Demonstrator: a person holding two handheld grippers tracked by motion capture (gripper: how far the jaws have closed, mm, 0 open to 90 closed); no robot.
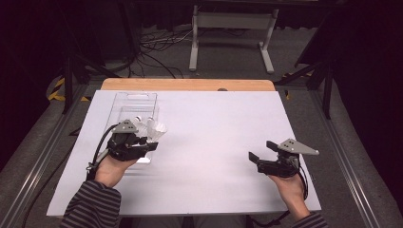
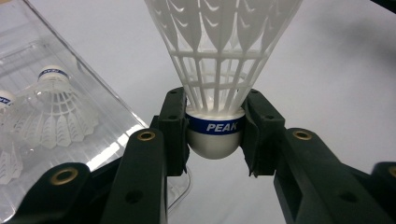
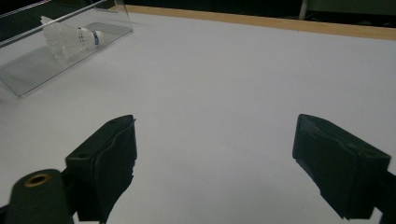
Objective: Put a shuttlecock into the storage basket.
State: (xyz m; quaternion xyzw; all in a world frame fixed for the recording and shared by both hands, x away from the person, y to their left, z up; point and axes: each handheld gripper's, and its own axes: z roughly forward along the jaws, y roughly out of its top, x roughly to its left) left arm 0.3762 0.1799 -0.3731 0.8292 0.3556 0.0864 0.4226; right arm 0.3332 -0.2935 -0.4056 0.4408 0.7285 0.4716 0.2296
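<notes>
White sheeting covers the counter, with dark floor and cables beyond. At the near left, the left tool is clamped on the rounded cork of a white plastic-skirted shuttlecock just beside a clear plastic box holding more of them. The step looks like carrying it boxward — next, lowering it inside without snagging. The right tool gapes empty, near right. A blue band reads "PEAK".
</notes>
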